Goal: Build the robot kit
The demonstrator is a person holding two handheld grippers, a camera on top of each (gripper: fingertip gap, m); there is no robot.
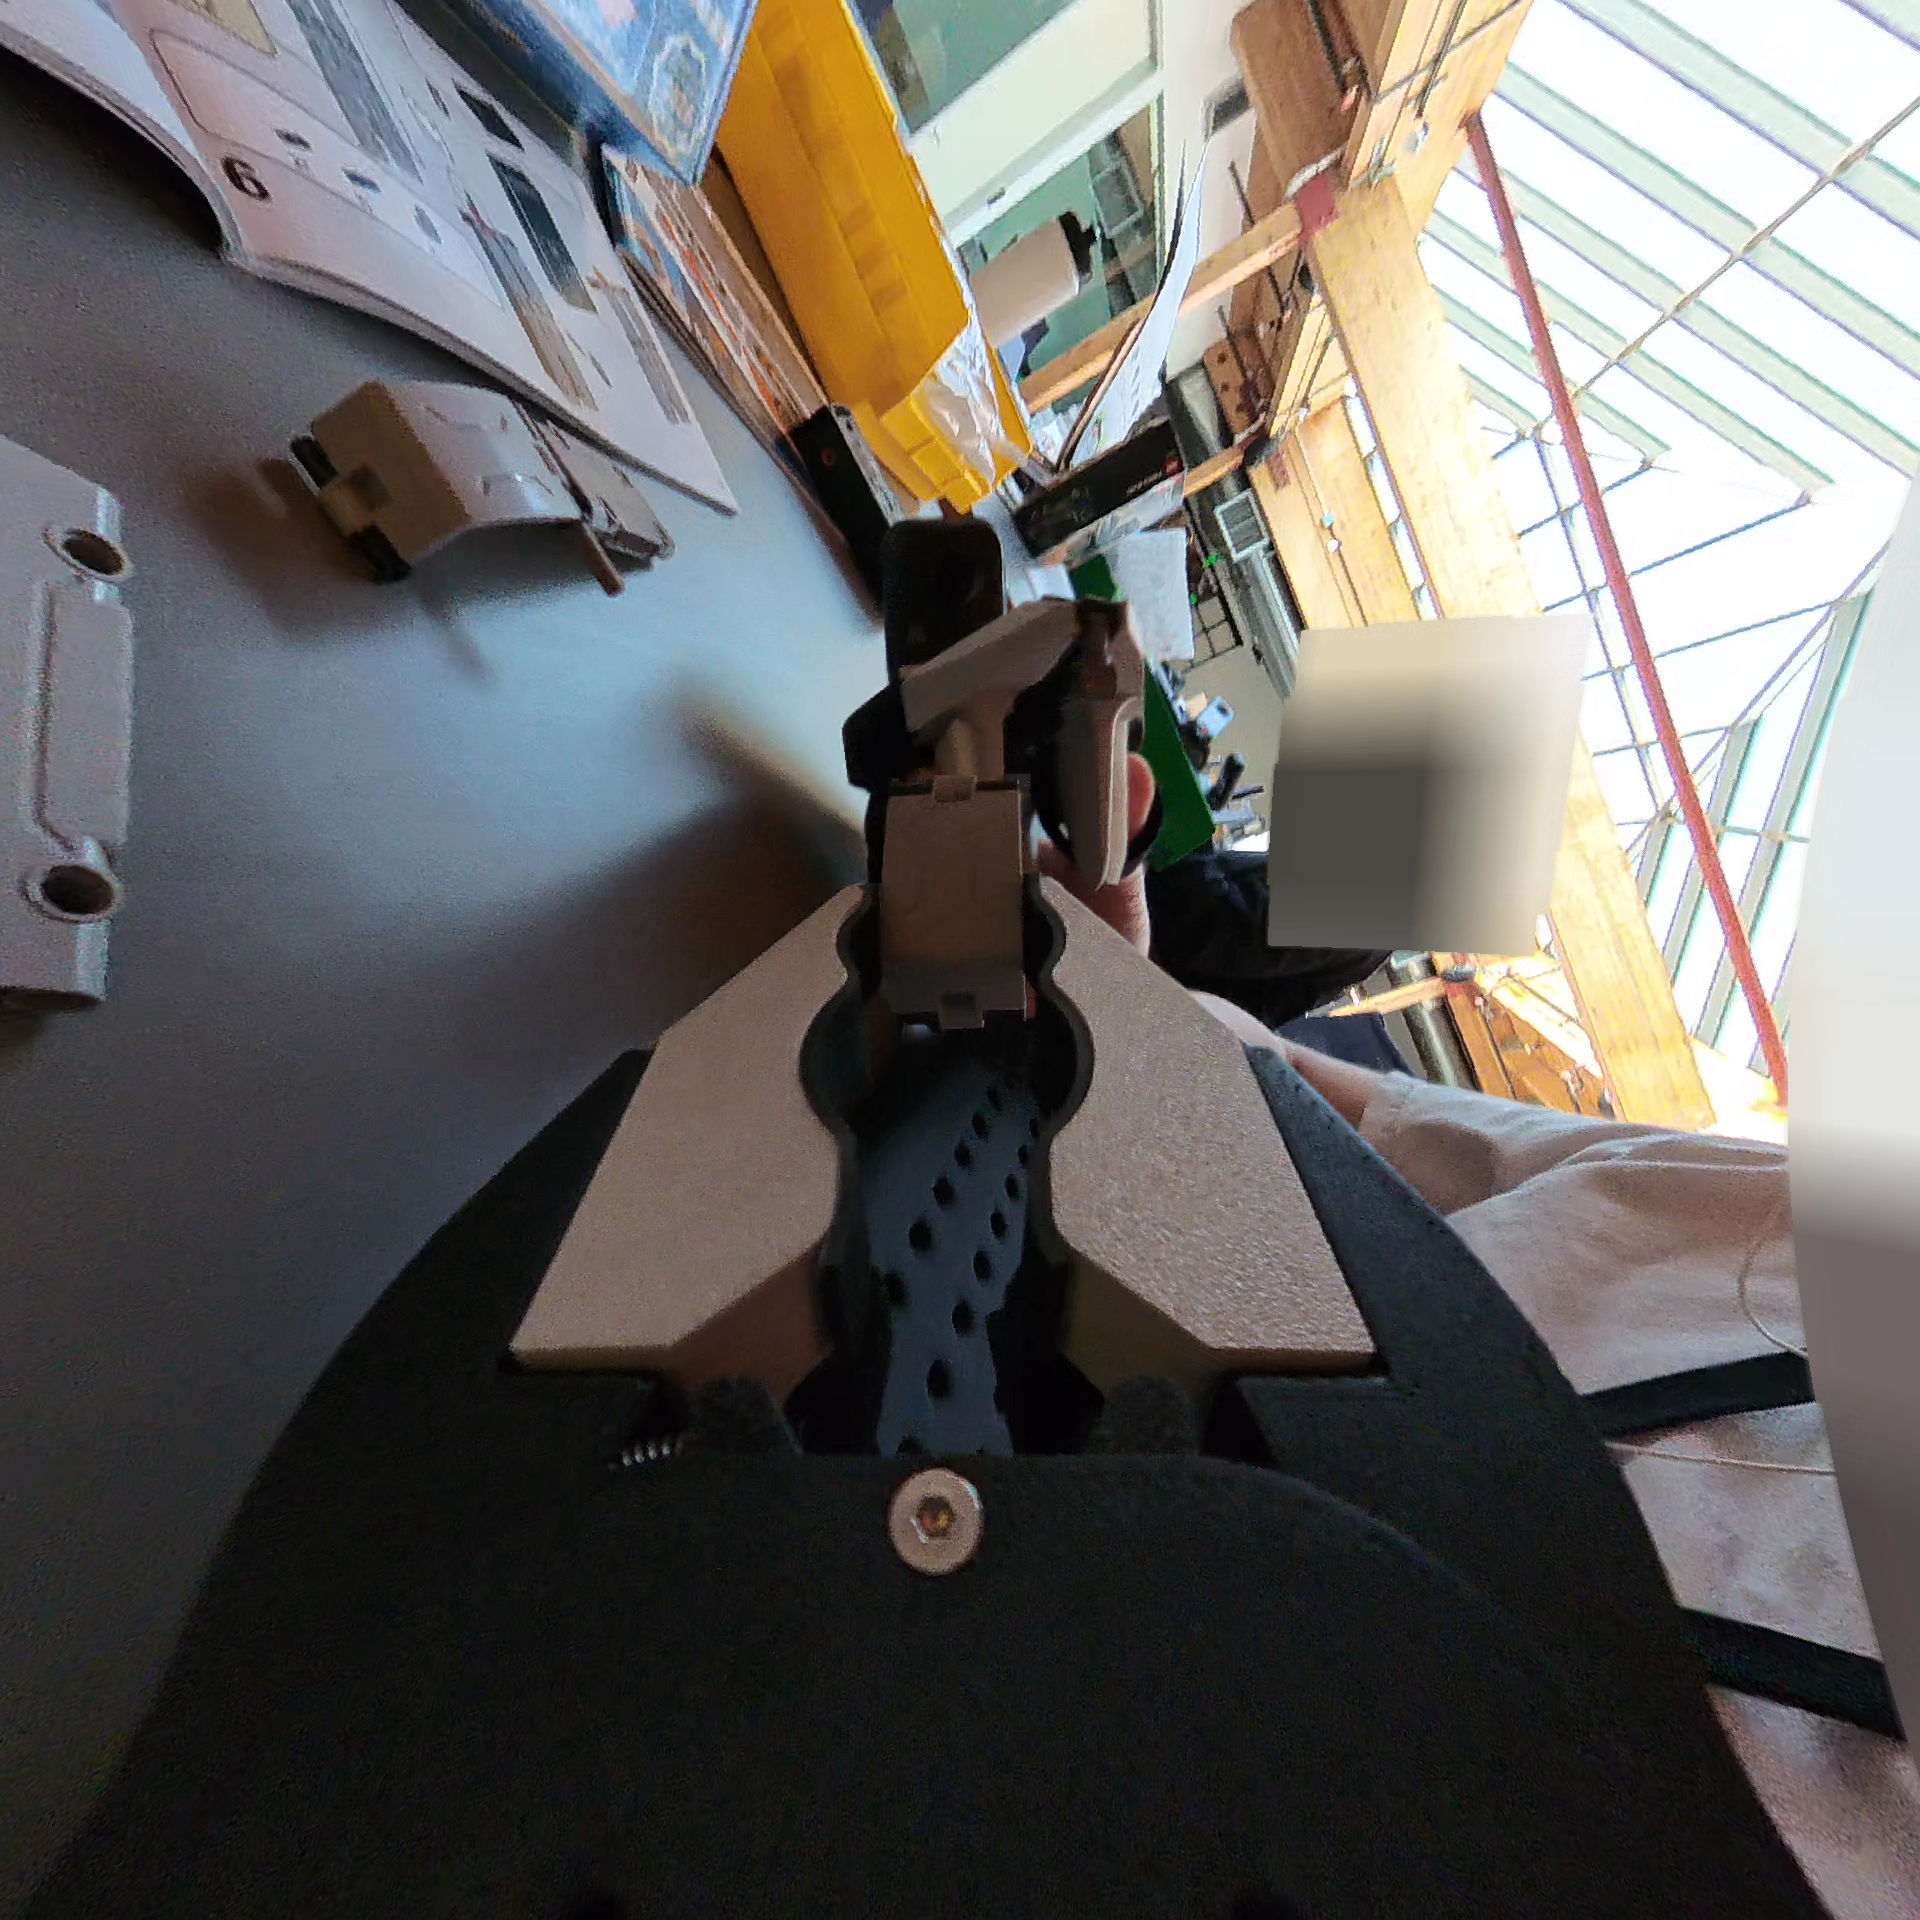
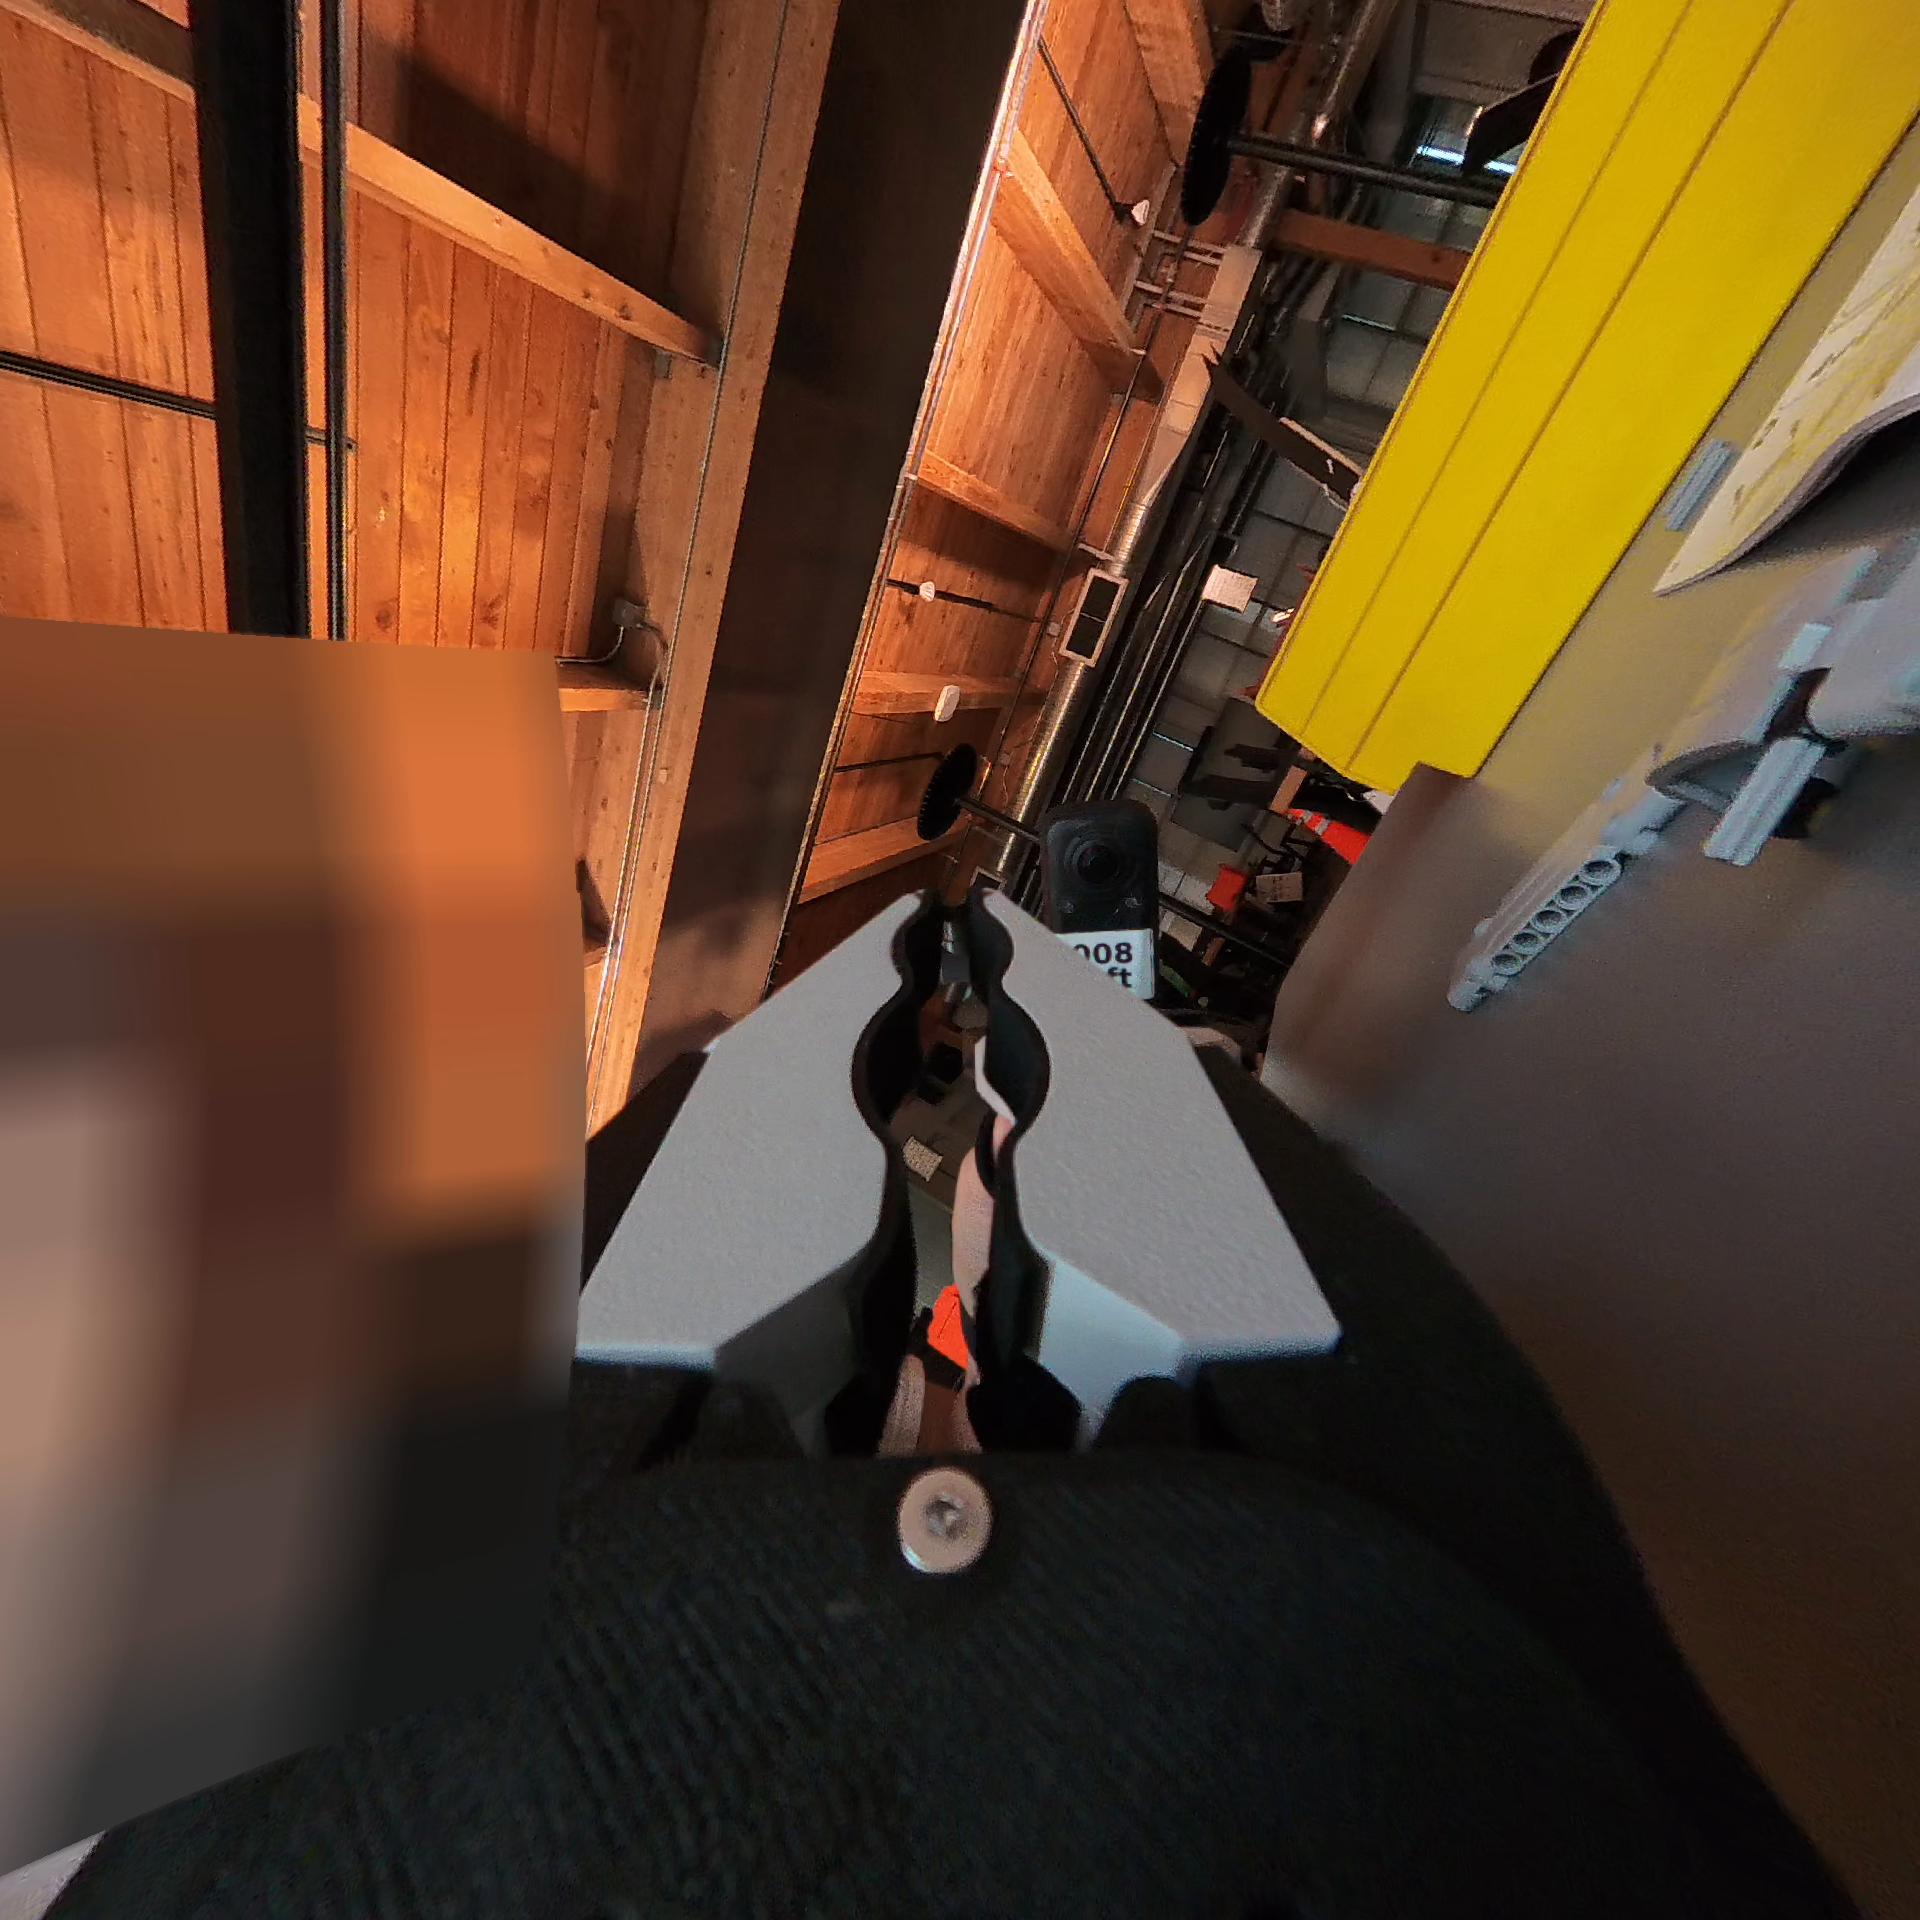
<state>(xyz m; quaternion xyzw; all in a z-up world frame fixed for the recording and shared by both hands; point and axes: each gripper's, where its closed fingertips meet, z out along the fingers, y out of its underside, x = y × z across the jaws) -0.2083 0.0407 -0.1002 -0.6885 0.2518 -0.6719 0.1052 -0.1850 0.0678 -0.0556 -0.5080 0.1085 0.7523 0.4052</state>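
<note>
I find my left gripper (image 1: 948, 935) clamped on a grey toy-brick assembly (image 1: 951, 904), the two pale fingers (image 1: 717, 1164) pressing its boxy lower block from either side. The assembly rises beyond the fingertips into an angled grey plate with a curved pale part, and it is held clear above the grey table (image 1: 416, 790). Taking that held assembly as my landmark: a person's fingers (image 1: 1127, 831) touch its curved part on the side away from the table; a black camera unit (image 1: 940, 592) stands just behind it; a second grey brick sub-assembly (image 1: 457, 478) lies on the table well off to its upper left, partly resting against an open instruction booklet (image 1: 416, 218); a flat grey part with two round holes (image 1: 62, 748) lies at the far left edge of the view. A yellow bin (image 1: 852, 249) stands beyond the booklet, above the assembly. A pale sleeve (image 1: 1579, 1247) shows to the lower right. My right gripper (image 2: 948, 914) has its fingers (image 2: 748, 1174) nearly together at the tips, only a narrow wavy gap between them, and I see nothing gripped there. It points up toward wooden ceiling boards (image 2: 436, 416). Just beyond its tips stands a black camera (image 2: 1099, 862), and the yellow bin (image 2: 1507, 416) and a pale grey beam with holes (image 2: 1548, 925) lie to its right on the table.
</note>
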